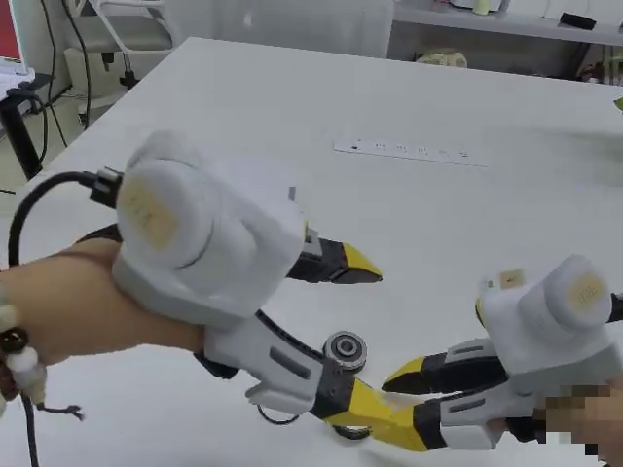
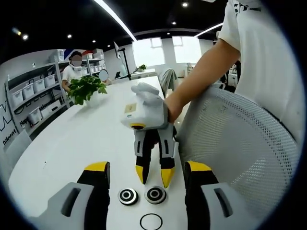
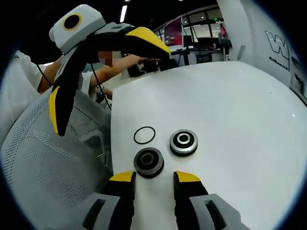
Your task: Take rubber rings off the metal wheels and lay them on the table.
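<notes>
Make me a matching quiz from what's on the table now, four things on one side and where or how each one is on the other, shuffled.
1. rubber ring
2. dark wheel
3. silver wheel
4. power strip

A. far across the table
B. just ahead of the right gripper
C. shiny rim, next to the dark one
D. lying flat, on no wheel

Pairs: 1-D, 2-B, 3-C, 4-A

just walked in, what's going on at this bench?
A person holds both grippers over a white table, both open and holding nothing. Two wheels lie between them. One ring lies loose beside the wheels. The right gripper points at the darker wheel, which seems to have its ring on; the shinier wheel looks bare. The left gripper faces it.
</notes>
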Demonstrator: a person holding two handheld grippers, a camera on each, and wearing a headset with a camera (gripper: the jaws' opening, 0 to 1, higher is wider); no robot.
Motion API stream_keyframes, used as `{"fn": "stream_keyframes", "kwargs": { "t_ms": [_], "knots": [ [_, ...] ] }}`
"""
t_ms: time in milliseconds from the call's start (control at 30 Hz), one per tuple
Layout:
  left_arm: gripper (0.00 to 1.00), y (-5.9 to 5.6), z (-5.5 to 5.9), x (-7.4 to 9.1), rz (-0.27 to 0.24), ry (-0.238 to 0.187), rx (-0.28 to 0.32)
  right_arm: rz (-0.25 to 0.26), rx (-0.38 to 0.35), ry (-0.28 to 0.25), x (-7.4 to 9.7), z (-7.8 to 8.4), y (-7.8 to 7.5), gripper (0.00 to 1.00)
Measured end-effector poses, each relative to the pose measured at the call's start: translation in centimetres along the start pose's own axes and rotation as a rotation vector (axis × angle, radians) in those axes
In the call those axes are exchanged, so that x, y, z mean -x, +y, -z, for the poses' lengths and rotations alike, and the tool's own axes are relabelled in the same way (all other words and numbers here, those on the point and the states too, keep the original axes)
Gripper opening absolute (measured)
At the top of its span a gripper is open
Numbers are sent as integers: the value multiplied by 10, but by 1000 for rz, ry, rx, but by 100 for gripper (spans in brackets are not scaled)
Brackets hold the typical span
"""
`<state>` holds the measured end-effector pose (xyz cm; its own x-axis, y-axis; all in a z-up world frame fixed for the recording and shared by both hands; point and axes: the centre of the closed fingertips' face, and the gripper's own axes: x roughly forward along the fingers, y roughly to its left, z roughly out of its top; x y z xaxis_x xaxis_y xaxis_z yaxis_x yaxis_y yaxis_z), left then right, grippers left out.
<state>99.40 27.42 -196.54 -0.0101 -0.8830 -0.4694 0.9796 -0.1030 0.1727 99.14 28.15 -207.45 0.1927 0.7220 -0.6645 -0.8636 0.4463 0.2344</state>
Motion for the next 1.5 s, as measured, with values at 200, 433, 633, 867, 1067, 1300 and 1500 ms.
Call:
{"fn": "stream_keyframes", "kwargs": {
  "t_ms": [200, 433, 633, 867, 1067, 1300, 1500],
  "knots": [
    [59, 8, 15, -11, -53, -14, 28, 0, 40, -4, -2, -1, 2, 27],
    [48, 4, 47, -15, -68, 25, 84, -11, 52, 6, -6, 1, 4, 25],
    [40, -1, 63, -18, -42, 42, 137, -11, 69, 14, -8, 1, 6, 23],
    [32, -3, 78, -25, -44, 65, 139, -6, 79, 16, -8, 2, 4, 22],
    [22, -16, 87, -34, 16, 109, 120, -10, 92, 25, -10, 3, 6, 20],
    [22, -22, 108, -34, 28, 181, 120, -5, 103, 30, -10, 3, 5, 19],
    [21, -18, 99, -32, 27, 155, 79, -3, 110, 36, -10, 3, 5, 18]
  ]
}}
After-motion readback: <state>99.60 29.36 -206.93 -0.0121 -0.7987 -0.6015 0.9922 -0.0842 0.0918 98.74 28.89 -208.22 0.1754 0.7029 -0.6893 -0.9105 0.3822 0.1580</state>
